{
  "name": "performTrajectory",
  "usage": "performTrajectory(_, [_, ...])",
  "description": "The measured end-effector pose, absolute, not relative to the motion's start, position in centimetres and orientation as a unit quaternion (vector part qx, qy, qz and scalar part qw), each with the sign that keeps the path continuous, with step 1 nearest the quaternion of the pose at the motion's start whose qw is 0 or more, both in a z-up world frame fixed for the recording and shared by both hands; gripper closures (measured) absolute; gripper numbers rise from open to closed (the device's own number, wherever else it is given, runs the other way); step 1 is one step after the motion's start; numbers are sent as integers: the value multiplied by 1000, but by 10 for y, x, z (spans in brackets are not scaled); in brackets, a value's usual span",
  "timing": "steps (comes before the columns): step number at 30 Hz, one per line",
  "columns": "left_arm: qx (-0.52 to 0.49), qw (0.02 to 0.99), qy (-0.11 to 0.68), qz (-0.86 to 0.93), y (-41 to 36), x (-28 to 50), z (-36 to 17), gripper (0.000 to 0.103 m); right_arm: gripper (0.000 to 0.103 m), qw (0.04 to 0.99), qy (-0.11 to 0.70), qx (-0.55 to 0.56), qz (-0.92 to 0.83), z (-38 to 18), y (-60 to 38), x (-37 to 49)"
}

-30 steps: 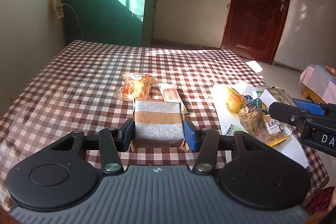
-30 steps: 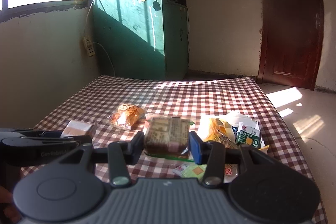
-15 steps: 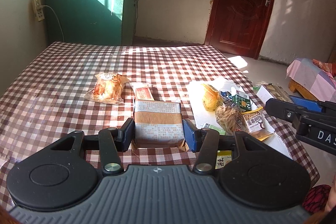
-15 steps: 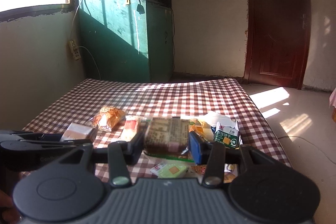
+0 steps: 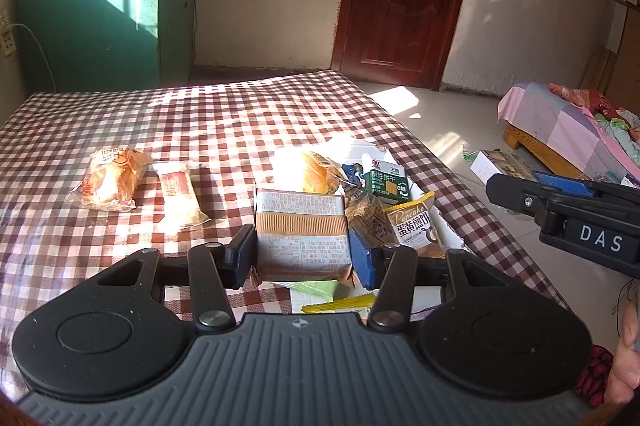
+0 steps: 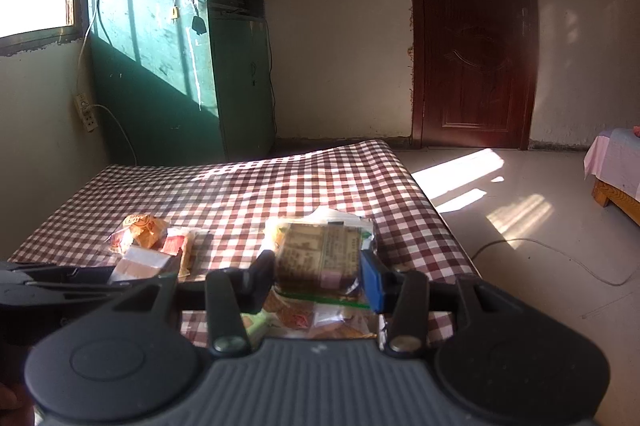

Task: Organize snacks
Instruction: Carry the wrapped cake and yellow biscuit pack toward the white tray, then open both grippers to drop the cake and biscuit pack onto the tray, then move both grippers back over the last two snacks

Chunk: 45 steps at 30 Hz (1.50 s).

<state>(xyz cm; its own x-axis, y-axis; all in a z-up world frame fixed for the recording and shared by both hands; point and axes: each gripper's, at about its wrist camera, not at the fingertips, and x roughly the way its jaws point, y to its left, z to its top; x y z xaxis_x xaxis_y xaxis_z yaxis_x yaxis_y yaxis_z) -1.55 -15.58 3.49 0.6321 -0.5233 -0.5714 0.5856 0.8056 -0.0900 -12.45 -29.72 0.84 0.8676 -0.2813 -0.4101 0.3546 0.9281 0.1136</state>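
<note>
The left gripper point(image 5: 303, 253) was clamped on a silver-wrapped snack block point(image 5: 302, 232), squarely between its pads, held above the checked tablecloth point(image 5: 224, 130). Just right of that block lay the snack pile point(image 5: 384, 194) on white paper. Left of the block sat a bun packet point(image 5: 109, 178) and a pale packet point(image 5: 180, 195). The right gripper point(image 6: 318, 278) pinched a brown-printed packet point(image 6: 320, 254) between its jaws, over the pile.
</note>
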Motion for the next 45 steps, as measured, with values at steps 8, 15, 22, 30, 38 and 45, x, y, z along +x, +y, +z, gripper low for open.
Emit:
performTrajectory(8, [64,885,313,-338,-192,-18,18,42,58,955,213,106,-180,-6,-317,-122])
performTrajectory(15, [72,877,323,-347,-207,-16,6,42,58,951,223,115,-182,-17,-324,-122])
performTrajectory(22, [75,873,326,-354,-212,-12,1,42,58,950,227,117,-182,-20,-325,-122])
performTrajectory(30, [78,868,323,-368,-214,-15,2,35,57,949,228,116,-183,-20,-324,-123])
performTrajectory(38, [68,878,313,-356,-200,-14,9,12,54,952,217,116,-183,-14,-321,-126])
performTrajectory(45, [62,894,309,-318,-171,-3,17,7,51,957,217,111,-160,-7,-304,-114])
